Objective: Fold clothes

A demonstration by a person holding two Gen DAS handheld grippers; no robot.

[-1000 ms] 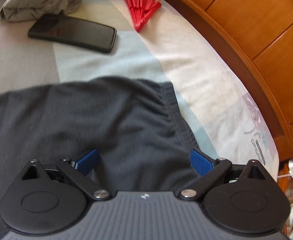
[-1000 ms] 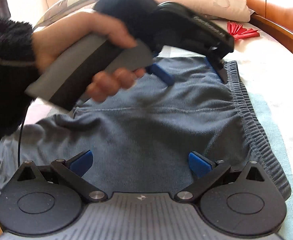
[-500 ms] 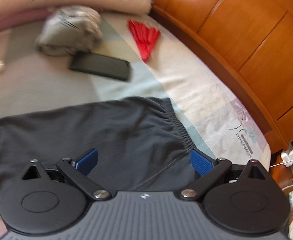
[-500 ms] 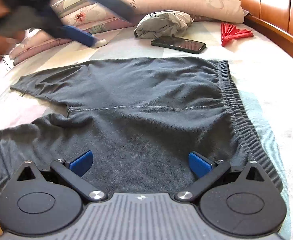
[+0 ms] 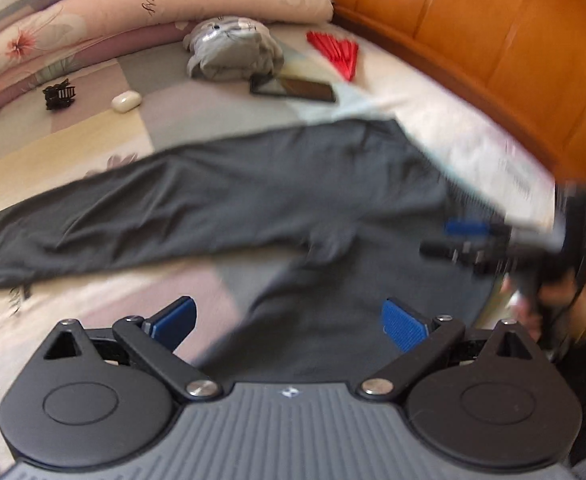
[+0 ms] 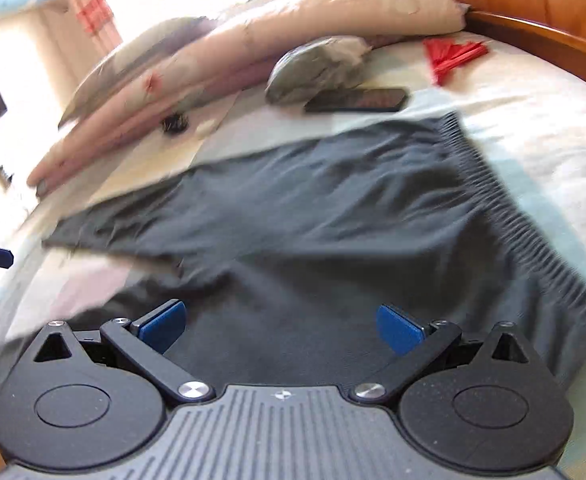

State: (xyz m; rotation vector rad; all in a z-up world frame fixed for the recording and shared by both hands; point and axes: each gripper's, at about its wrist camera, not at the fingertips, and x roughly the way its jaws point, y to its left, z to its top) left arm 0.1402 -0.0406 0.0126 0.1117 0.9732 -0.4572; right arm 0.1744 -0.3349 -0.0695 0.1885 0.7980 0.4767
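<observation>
Our left gripper (image 5: pixel 287 322) has pulled back from the waistband since a second ago, its jaws still spread with nothing between them. Our right gripper (image 6: pixel 279 326) is likewise spread and empty. Just ahead of both, the dark grey trousers (image 6: pixel 333 216) lie flat on the bed, legs splayed apart, so we judge no fold holds yet. Beyond them rest a phone (image 5: pixel 293 89) and a red fan (image 5: pixel 339 52).

We see dark grey trousers (image 6: pixel 333 216), a red fan (image 5: pixel 339 52), a black phone (image 5: pixel 293 89), floral pink pillows (image 5: pixel 133 4) and our blue-padded grippers (image 5: pixel 289 322).
</observation>
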